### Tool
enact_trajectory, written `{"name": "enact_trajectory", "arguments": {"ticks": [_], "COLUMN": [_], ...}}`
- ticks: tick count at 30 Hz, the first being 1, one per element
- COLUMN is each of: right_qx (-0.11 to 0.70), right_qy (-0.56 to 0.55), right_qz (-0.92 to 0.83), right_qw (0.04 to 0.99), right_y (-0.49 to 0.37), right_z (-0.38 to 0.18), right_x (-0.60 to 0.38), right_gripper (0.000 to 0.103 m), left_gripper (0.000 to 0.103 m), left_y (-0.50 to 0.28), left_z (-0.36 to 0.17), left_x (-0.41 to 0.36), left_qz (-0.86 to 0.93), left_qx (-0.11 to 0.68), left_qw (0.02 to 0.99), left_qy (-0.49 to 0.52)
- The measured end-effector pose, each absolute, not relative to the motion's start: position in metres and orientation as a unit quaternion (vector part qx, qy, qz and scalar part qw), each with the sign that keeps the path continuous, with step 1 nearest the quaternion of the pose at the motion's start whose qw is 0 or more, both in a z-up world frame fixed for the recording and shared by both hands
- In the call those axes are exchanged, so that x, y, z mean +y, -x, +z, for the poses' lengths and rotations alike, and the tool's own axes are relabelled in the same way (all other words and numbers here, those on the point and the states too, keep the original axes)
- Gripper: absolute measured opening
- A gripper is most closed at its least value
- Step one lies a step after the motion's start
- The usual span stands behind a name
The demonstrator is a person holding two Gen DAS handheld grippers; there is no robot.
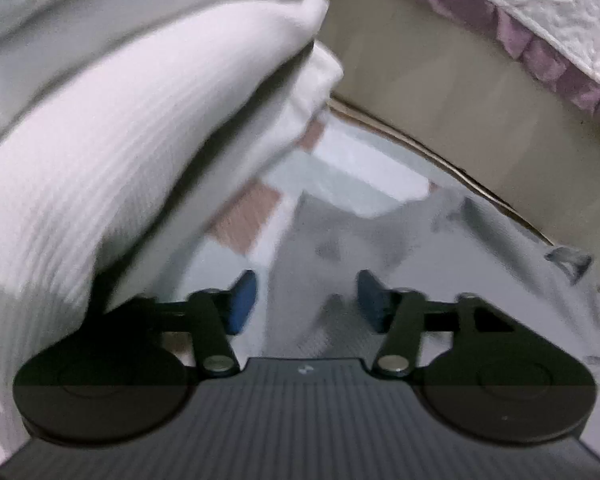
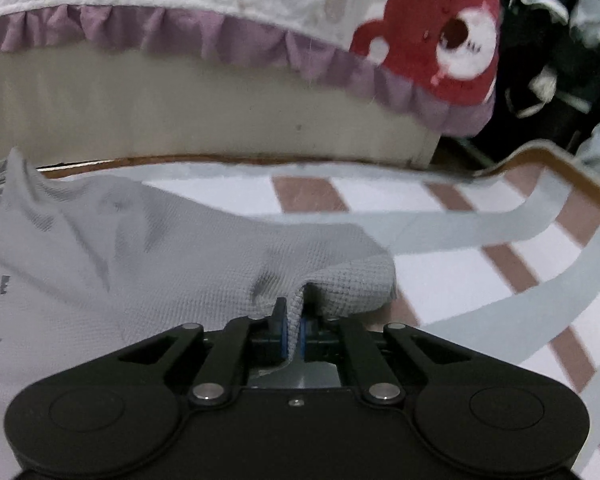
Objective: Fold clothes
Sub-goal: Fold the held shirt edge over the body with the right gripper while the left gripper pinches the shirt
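Right gripper (image 2: 293, 330), lower centre: jaws closed on a fold of the grey shirt (image 2: 160, 256). Left gripper (image 1: 306, 300): jaws open, holding nothing, above the shirt.

The right gripper (image 2: 294, 330) pinches a fold of the grey shirt (image 2: 172, 264). The shirt lies on a striped cloth (image 2: 480, 280).

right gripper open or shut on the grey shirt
Shut on it. In the right wrist view the right gripper has its blue pads pressed together with a ridge of the grey shirt pinched between them.
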State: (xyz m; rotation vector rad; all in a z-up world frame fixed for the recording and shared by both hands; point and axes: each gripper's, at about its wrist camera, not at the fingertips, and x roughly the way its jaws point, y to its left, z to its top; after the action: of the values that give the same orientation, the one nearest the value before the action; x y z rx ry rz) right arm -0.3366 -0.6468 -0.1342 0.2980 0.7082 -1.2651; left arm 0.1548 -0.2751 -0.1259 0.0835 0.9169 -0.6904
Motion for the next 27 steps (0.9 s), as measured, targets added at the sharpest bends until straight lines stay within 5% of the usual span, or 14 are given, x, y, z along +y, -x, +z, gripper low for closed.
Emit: {"name": "enact_trajectory", "arguments": {"ticks": [4,13,14,16,27], "right_qx": [0.337,0.367,0.374,0.379,0.388], "right_qy": [-0.141,-0.104,-0.092,-0.093,-0.096], "right_qz": [-0.574,-0.543,-0.541,-0.541,-0.54], "right_qw": [0.733,0.748,0.748,0.745,0.741], "right_y": [0.335,0.338,0.334,0.33,0.328], "right_z": [-0.136,-0.146,-0.147,-0.145,-0.143], "right_x": [-0.651,-0.645,-0.645,-0.647,-0.648], "right_gripper": [0.003,0.004,0.004,0.004,0.005], "left_gripper": [0.064,0.088,0.085,0.002,0.006], "left_y": [-0.154,-0.163,-0.162,-0.16,-0.142], "left_z": [-0.143,-0.149,-0.144,-0.133,-0.095], "left_x": [-0.287,-0.305,-0.304,-0.302,-0.305], "left_qz": [-0.315,-0.339,-0.334,-0.323,-0.252], "left_qx": [0.442,0.398,0.387,0.366,0.235], "left_qw": [0.836,0.851,0.857,0.87,0.921], "left_qy": [-0.081,-0.055,-0.061,-0.073,-0.184]}}
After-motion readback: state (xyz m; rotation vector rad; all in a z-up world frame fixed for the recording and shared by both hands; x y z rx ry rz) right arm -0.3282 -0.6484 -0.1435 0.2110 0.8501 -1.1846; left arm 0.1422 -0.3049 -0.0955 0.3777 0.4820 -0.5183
